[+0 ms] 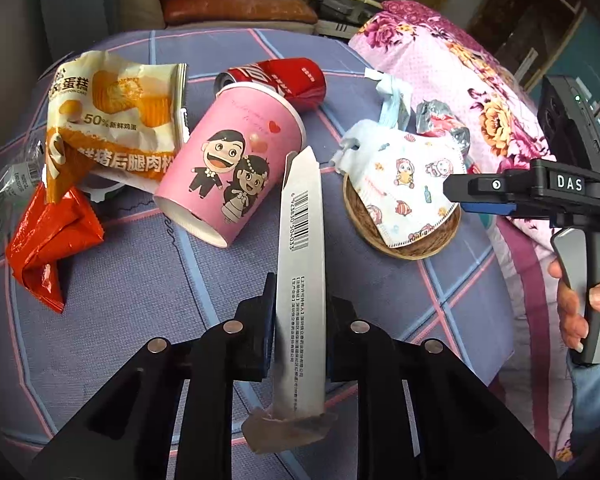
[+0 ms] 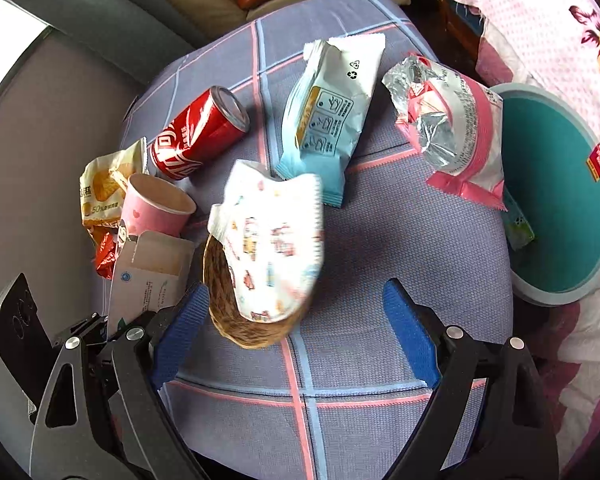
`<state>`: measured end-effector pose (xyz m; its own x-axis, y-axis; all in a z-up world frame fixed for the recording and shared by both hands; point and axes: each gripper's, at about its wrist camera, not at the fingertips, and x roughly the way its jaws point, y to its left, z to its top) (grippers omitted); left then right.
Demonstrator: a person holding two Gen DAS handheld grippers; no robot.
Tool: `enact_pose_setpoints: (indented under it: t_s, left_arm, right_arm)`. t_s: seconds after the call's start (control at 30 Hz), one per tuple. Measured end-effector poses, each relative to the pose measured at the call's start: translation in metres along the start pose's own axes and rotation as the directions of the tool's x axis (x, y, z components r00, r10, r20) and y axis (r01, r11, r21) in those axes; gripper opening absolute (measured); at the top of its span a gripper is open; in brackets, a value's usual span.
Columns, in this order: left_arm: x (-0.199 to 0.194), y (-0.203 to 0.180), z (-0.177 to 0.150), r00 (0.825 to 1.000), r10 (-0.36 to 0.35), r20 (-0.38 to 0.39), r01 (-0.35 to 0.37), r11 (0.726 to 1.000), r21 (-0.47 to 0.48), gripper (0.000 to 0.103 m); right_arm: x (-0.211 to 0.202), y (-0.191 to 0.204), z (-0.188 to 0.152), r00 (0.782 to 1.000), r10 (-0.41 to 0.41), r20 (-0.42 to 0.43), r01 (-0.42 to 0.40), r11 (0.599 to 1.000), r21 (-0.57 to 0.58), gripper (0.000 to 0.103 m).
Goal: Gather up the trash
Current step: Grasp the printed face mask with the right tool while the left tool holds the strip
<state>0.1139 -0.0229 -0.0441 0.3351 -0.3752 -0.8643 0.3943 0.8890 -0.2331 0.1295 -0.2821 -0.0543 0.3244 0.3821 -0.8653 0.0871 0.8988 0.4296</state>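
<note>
The bin (image 2: 560, 200) is being kept to the right of the right tongs (image 2: 296, 320), at the edge of the checked sheet (image 2: 340, 360) on which the trash is lying. Risk is judged first: the flattened box (image 1: 300, 240) is being held edge-on, so it could slip or twist out while being carried to the bin, and the mask (image 2: 276, 240), draped loosely over the woven coaster (image 2: 236, 320), could drag the coaster along if both are being pinched together. Ahead of the left tongs (image 1: 298, 312), the cup (image 1: 236, 164), can (image 1: 276, 78) and wrappers are lying. The left tongs are being held narrowly closed on the box; the right tongs are being kept wide, empty, just before the mask.
</note>
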Motion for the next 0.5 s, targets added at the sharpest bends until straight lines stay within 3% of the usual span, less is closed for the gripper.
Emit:
enact_pose_setpoints:
  t_s: [0.2, 0.5]
  left_arm:
    - [0.016, -0.002, -0.010, 0.999, 0.008, -0.049, -0.008, 1.000, 0.009, 0.017]
    - [-0.026, -0.020, 0.008, 0.996, -0.057, 0.063, 0.056, 0.998, 0.024, 0.017]
  right_arm:
    - [-0.022, -0.012, 0.003, 0.999, -0.016, 0.046, 0.015, 1.000, 0.013, 0.084]
    - [-0.037, -0.037, 0.016, 0.994, -0.051, 0.102, 0.046, 0.998, 0.051, 0.084]
